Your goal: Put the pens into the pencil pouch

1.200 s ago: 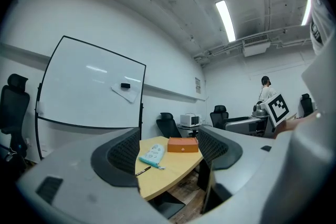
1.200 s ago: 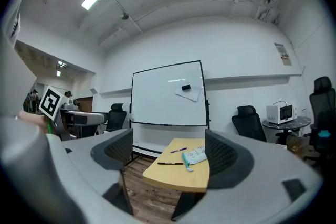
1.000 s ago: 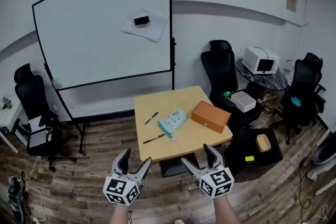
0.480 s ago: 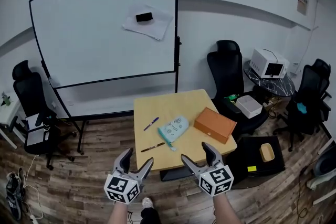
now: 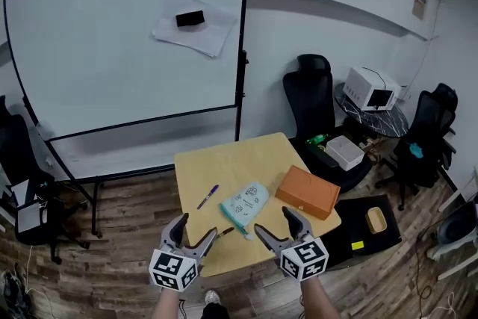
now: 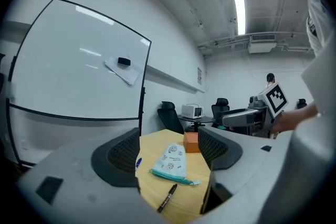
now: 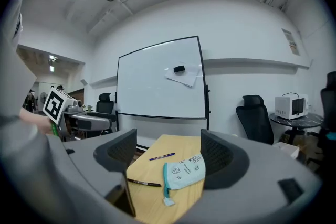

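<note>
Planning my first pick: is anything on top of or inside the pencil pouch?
Nothing lies on the pencil pouch. The purple pen and dark pen lie apart from it on the table. Its inside is hidden.

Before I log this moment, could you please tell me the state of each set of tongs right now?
Left tongs: open, holding nothing.
Right tongs: open, holding nothing.

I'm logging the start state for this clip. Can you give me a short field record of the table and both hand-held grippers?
table: light wood, square
pencil pouch: light blue, lying flat mid-table
purple pen: left of pouch, apart from it
dark pen: near front edge, by the pouch's zipper end
orange box: right of pouch
left hand-held gripper: open, nothing between jaws
right hand-held gripper: open, nothing between jaws
pens in pouch: none seen
</note>
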Demonstrator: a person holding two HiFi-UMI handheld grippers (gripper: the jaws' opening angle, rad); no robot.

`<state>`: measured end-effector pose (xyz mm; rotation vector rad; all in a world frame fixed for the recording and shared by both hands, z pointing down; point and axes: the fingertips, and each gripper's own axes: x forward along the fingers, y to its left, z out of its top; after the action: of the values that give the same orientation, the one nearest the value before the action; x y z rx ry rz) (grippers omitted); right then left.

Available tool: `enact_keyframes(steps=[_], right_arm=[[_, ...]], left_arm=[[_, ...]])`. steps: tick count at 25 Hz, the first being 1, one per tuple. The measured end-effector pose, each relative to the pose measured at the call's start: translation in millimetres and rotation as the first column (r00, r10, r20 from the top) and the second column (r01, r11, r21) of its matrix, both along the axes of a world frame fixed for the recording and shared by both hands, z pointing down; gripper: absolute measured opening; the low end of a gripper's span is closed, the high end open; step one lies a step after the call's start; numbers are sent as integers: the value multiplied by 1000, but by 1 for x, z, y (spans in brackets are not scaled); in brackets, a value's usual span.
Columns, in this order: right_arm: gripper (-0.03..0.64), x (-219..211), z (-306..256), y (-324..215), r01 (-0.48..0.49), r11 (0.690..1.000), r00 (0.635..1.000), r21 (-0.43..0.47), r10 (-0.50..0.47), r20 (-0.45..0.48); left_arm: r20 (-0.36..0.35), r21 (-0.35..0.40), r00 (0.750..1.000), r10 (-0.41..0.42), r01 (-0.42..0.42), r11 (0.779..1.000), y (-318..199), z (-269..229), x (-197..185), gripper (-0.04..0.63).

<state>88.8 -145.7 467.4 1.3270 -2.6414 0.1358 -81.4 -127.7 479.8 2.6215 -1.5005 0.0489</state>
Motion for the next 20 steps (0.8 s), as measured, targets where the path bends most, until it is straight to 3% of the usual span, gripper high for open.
enact_keyframes(steps=[12, 20], right_arm=[[365, -30, 6, -58, -121, 992, 992, -26, 119, -46], [365, -34, 4, -80, -119, 993, 991, -3, 119, -59]], left_arm=[[-27, 5, 991, 131, -131, 991, -72, 0, -24, 322], [-50, 20, 993, 111, -110, 994, -83, 2, -31, 322]])
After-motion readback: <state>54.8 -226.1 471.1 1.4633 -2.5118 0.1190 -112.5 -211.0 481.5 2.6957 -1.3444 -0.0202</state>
